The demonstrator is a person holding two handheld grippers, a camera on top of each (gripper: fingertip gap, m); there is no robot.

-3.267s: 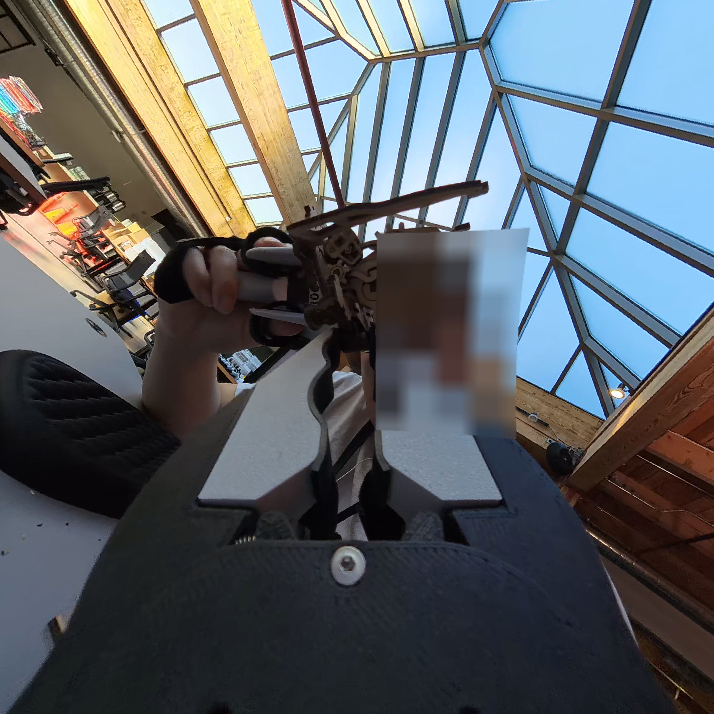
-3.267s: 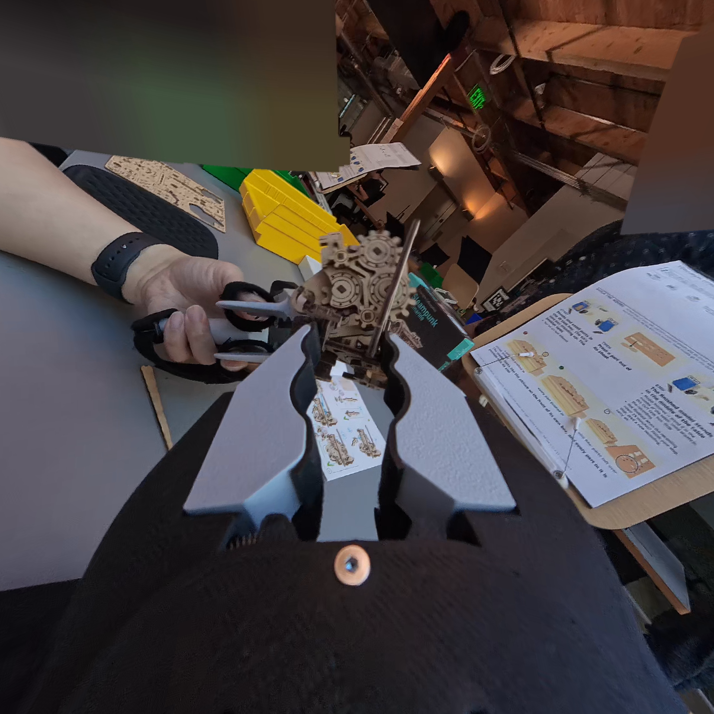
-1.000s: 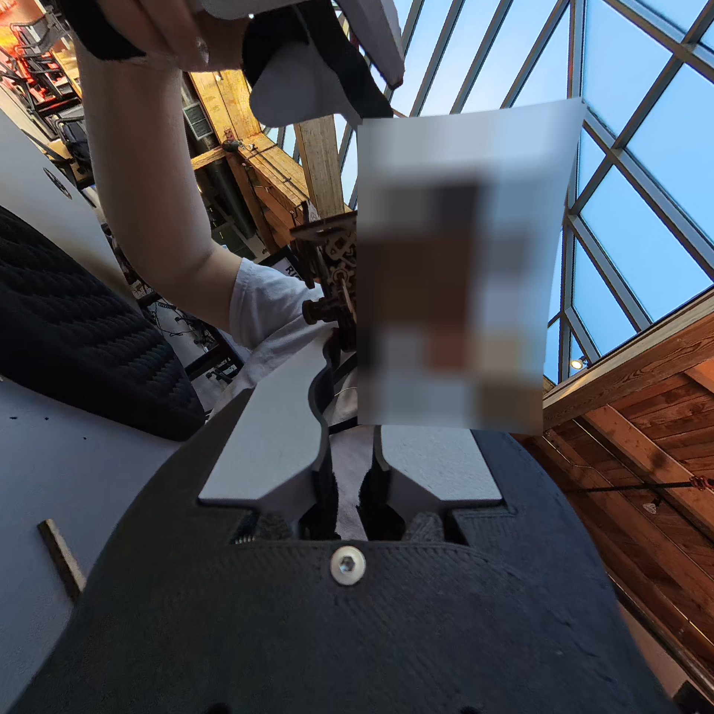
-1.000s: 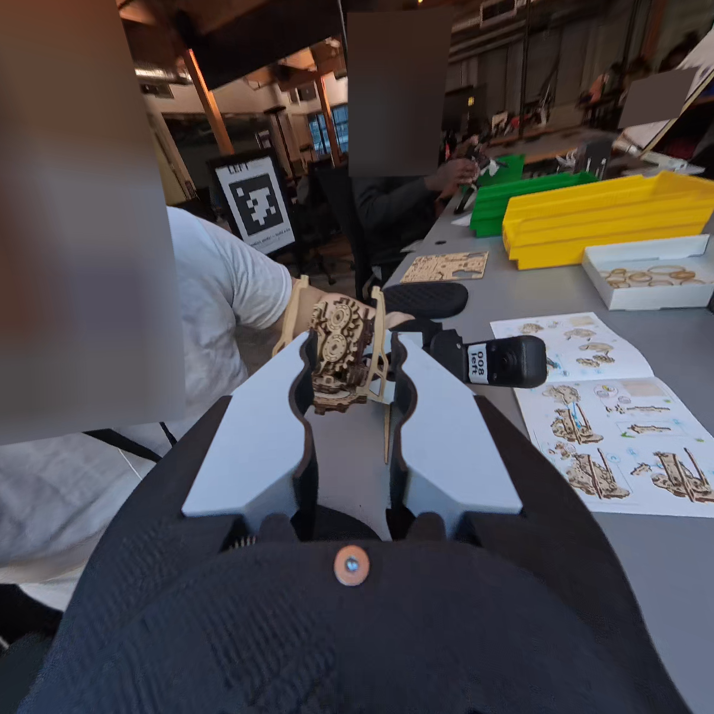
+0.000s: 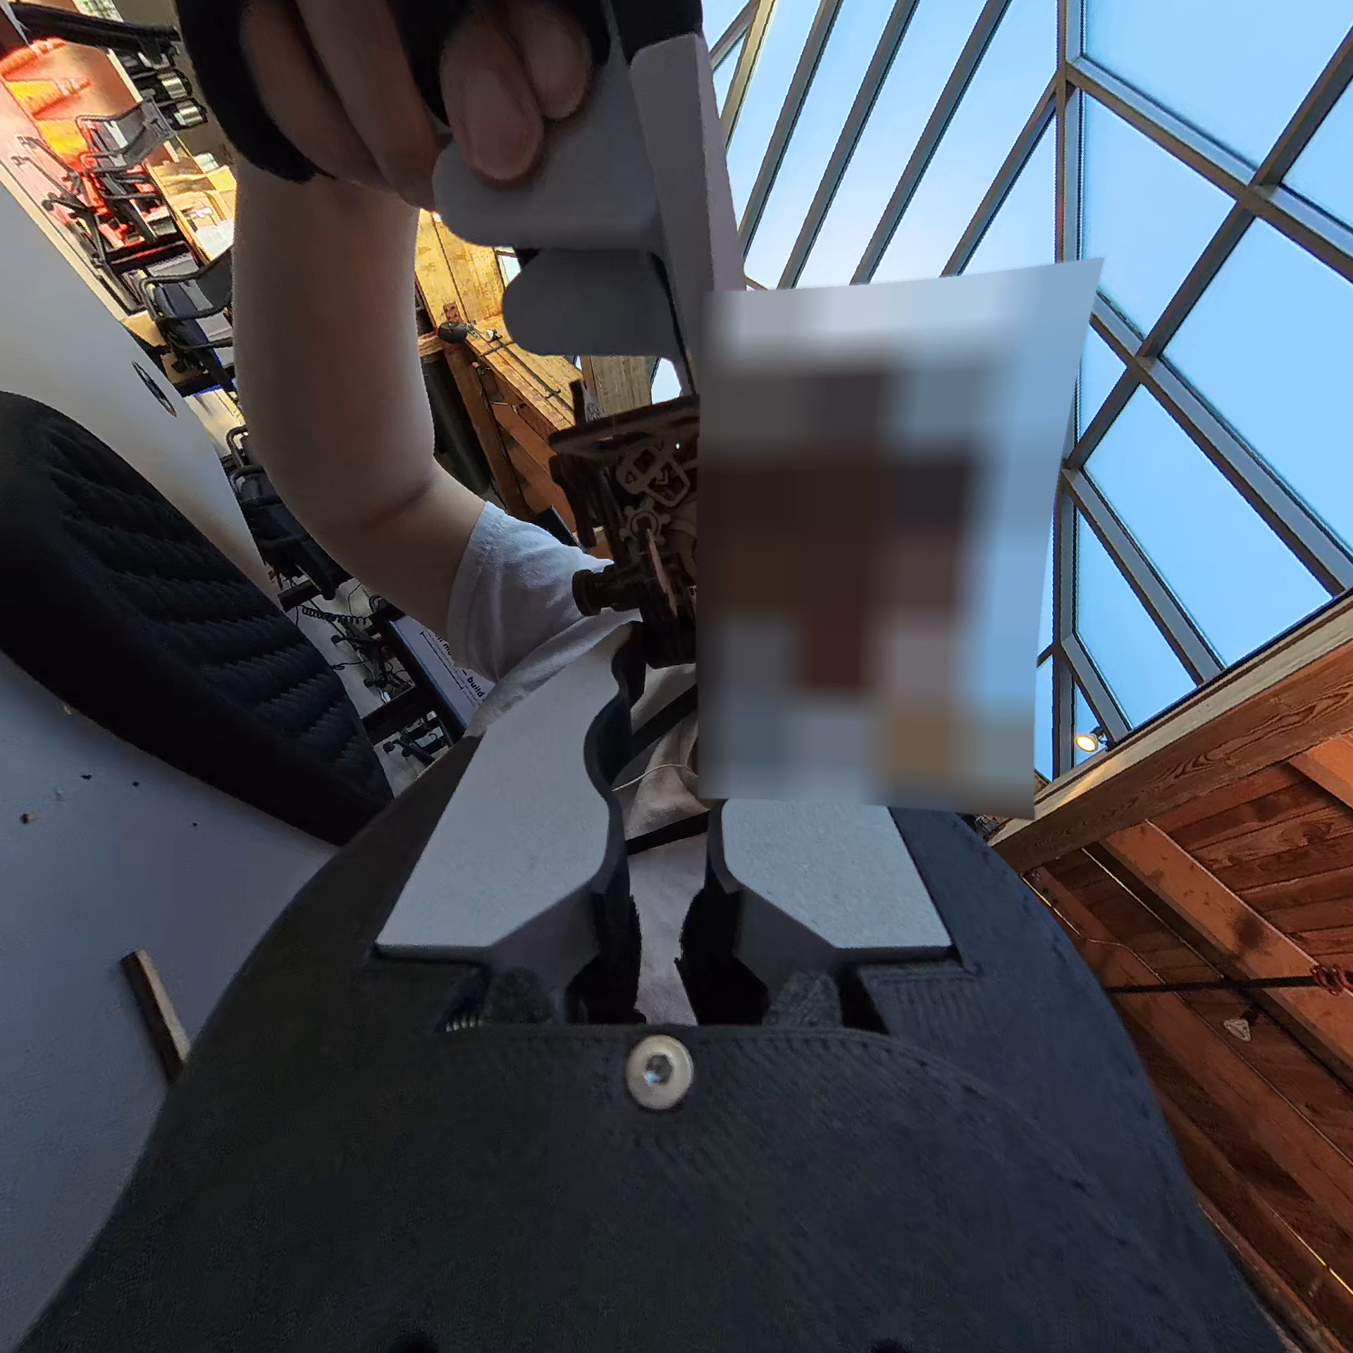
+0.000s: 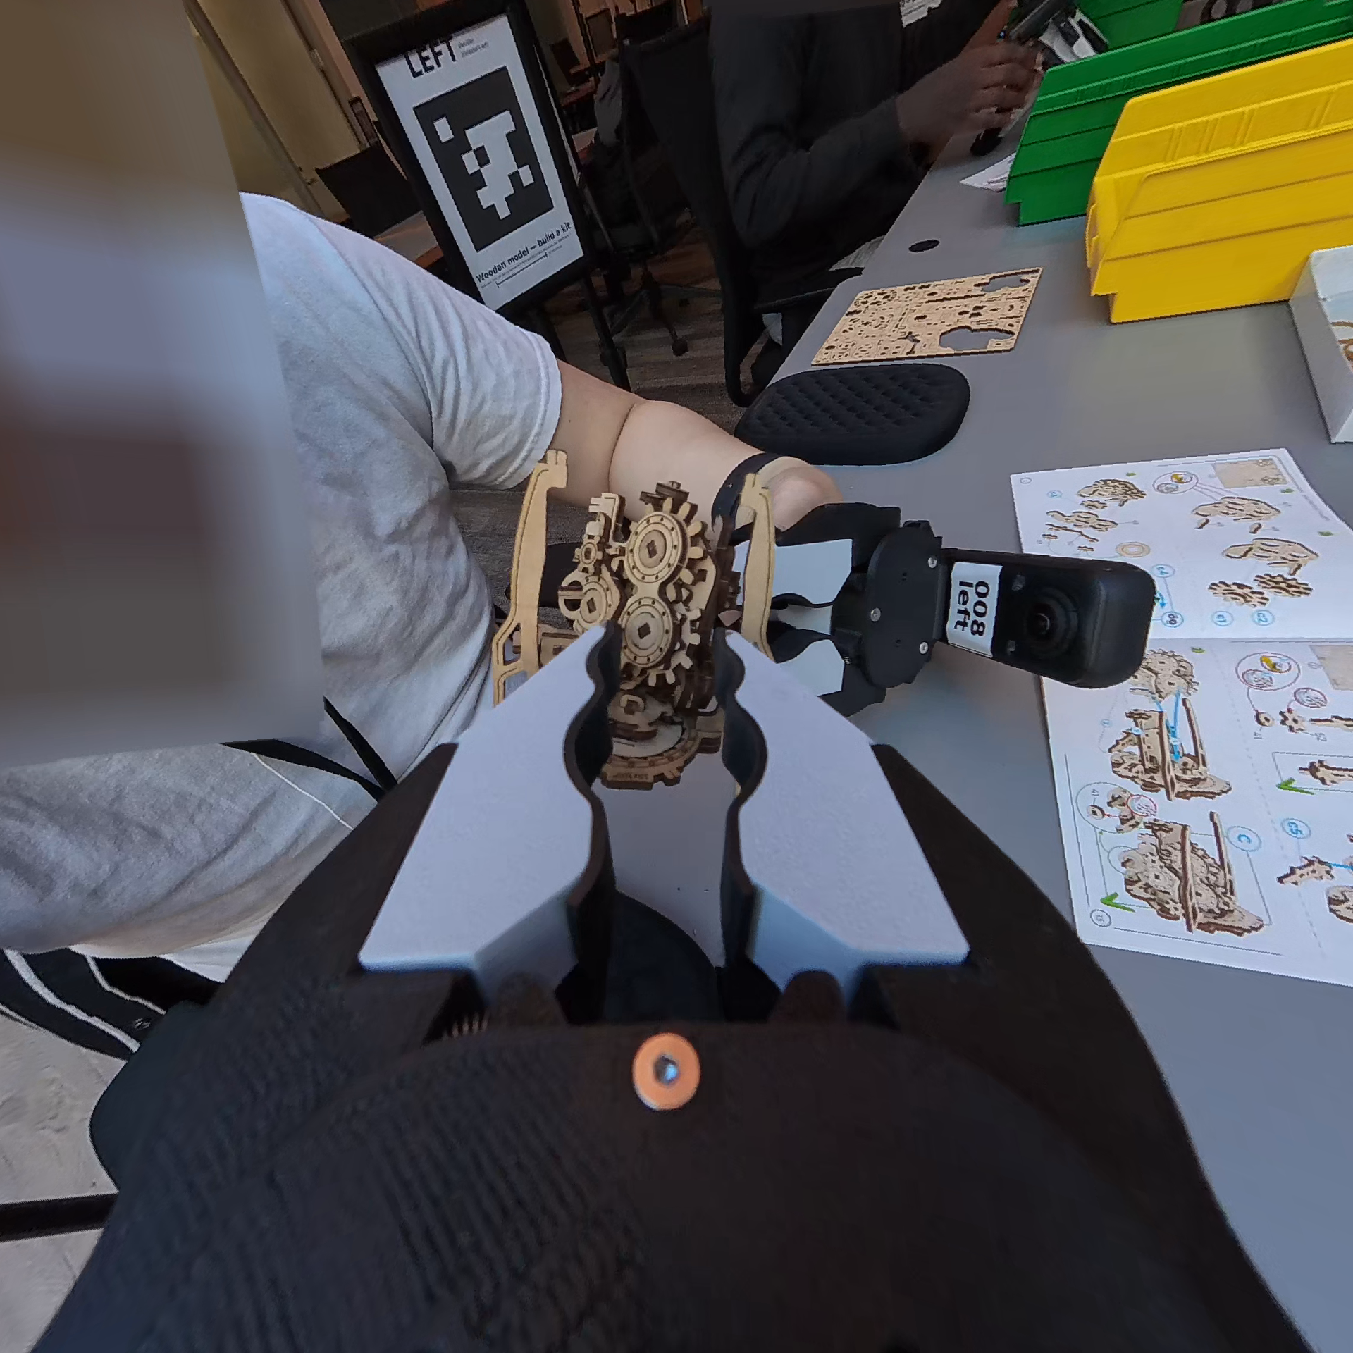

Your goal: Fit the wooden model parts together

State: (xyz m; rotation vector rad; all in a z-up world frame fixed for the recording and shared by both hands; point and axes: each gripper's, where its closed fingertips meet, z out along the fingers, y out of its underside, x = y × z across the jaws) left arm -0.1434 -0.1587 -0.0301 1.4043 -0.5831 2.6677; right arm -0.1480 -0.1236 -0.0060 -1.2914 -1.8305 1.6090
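Both grippers are clamping the wooden gear model (image 6: 651,622) in the air above the near edge of the grey table (image 6: 1061,381).

In the right wrist view the right gripper (image 6: 665,662) is pinching the lower part of the model, its jaws closed onto the stacked gears, while the left gripper (image 6: 787,619) is reaching in from the right and gripping the model's right-hand pale side frame, its jaws closed on it. In the left wrist view the model (image 5: 637,527) is sitting at the tip of that gripper's left finger (image 5: 542,776); the right finger's tip is hidden behind a blurred patch. On the table, an instruction sheet (image 6: 1201,695) is lying to the right, a black pad (image 6: 856,414) and a punched-out wooden sheet (image 6: 930,315) farther off, and yellow bins (image 6: 1215,198) and green bins (image 6: 1171,95) at the far right.
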